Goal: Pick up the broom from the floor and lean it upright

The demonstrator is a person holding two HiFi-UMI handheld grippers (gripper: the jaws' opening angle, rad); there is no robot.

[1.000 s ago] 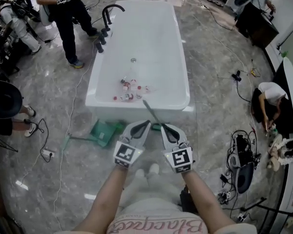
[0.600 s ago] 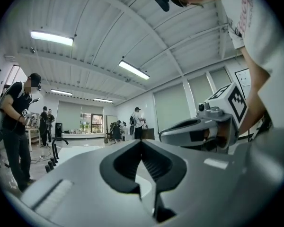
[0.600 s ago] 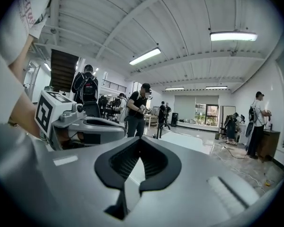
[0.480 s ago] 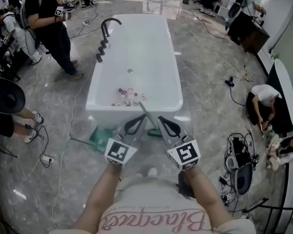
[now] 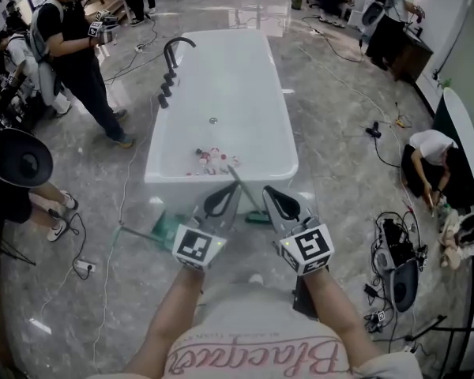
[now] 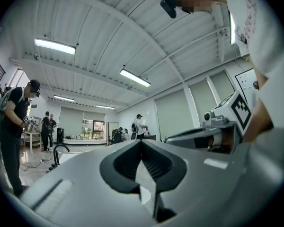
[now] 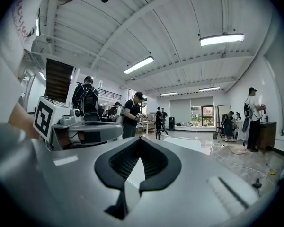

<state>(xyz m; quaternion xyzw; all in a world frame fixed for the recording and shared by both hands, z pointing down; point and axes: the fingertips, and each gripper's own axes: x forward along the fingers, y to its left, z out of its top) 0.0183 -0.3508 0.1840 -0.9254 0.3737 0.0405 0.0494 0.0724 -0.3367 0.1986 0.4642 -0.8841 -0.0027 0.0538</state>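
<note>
1. Marble floor (image 5: 340, 133), glossy, lay under the broom (image 5: 245, 190); its head sat low between the two grippers and its handle tip rested against the bathtub (image 5: 221, 77) rim
2. Left gripper (image 6: 142, 143) and right gripper (image 7: 141, 140) were both clenched on nothing, apparently clear of the handle
3. Likely risk: the head skids on the slick floor, or the handle slides along the smooth rim, and the broom topples

White bathtub (image 5: 221, 85), grey veined floor (image 5: 340, 140), green broom head (image 5: 257, 219); grey left gripper (image 5: 231, 188) and right gripper (image 5: 268, 191), both patterned with black-and-white squares.
</note>
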